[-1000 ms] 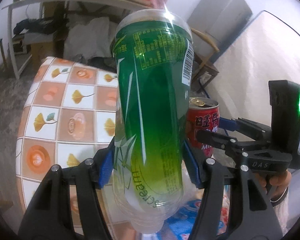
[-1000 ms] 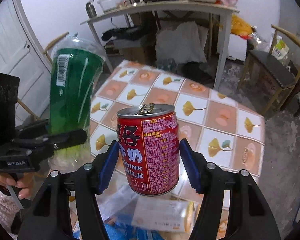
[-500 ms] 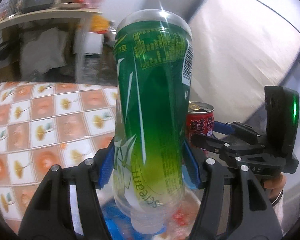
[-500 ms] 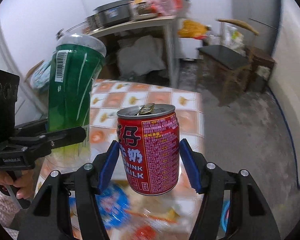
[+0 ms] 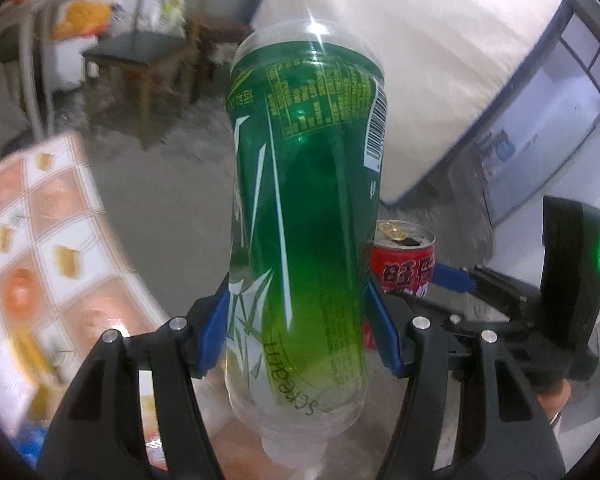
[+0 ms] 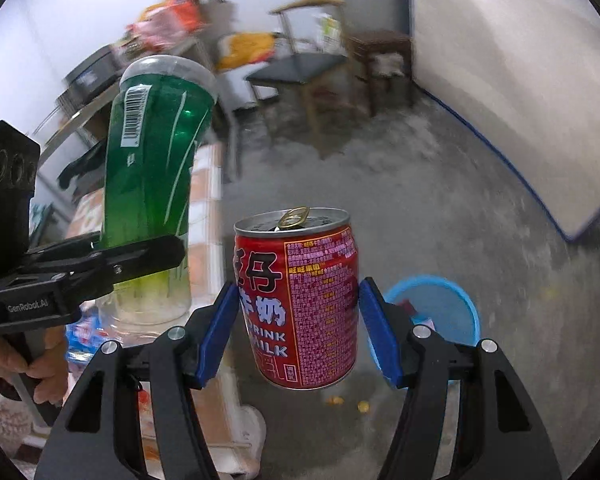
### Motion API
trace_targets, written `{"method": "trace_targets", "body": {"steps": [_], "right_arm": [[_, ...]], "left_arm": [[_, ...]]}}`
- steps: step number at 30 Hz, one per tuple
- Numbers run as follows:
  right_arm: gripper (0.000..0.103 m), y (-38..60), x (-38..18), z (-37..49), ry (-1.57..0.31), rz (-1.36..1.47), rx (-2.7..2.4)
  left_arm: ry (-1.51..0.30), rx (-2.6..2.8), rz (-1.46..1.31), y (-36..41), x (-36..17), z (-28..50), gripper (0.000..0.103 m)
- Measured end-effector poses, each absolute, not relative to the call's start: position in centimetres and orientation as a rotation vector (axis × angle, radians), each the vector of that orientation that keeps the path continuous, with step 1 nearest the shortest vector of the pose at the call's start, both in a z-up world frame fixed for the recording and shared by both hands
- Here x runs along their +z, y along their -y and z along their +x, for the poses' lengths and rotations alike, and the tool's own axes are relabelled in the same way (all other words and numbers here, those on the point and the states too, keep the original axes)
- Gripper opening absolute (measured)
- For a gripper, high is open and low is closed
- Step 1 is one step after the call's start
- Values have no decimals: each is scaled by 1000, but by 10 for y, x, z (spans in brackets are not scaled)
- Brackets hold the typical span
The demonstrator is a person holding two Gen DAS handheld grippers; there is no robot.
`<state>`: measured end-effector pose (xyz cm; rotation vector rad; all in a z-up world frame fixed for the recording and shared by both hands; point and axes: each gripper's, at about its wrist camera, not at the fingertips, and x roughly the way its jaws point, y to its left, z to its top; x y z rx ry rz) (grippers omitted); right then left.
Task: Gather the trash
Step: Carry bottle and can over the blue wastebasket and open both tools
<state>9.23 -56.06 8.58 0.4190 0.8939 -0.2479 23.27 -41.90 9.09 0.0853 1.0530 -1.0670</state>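
My left gripper (image 5: 300, 332) is shut on a green plastic bottle (image 5: 304, 200), held upside down with its cap end low. The bottle also shows in the right wrist view (image 6: 152, 184), to the left. My right gripper (image 6: 298, 328) is shut on a red milk can (image 6: 300, 296), upright, with its tab open. The can also shows in the left wrist view (image 5: 406, 260), just right of the bottle. A blue bin (image 6: 440, 308) stands on the floor behind the right finger, with some trash inside.
A table with an orange patterned cloth (image 5: 32, 248) is at the left, with wrappers (image 6: 84, 332) on it. Chairs (image 6: 300, 68) stand at the back on the grey floor. A white mattress (image 5: 420, 60) leans at the right. Small crumbs (image 6: 348, 402) lie on the floor.
Both grippers have swung right, away from the table, each still holding its item. The floor, the chairs and the blue bin have come into view.
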Motion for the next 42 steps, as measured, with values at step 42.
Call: {"method": "trace_targets", "body": {"steps": [42], "right_arm": [[69,680,-91,-8,-909,598,-589]], "left_arm": [[-1086,-1147,218,521,56,153,83]]}}
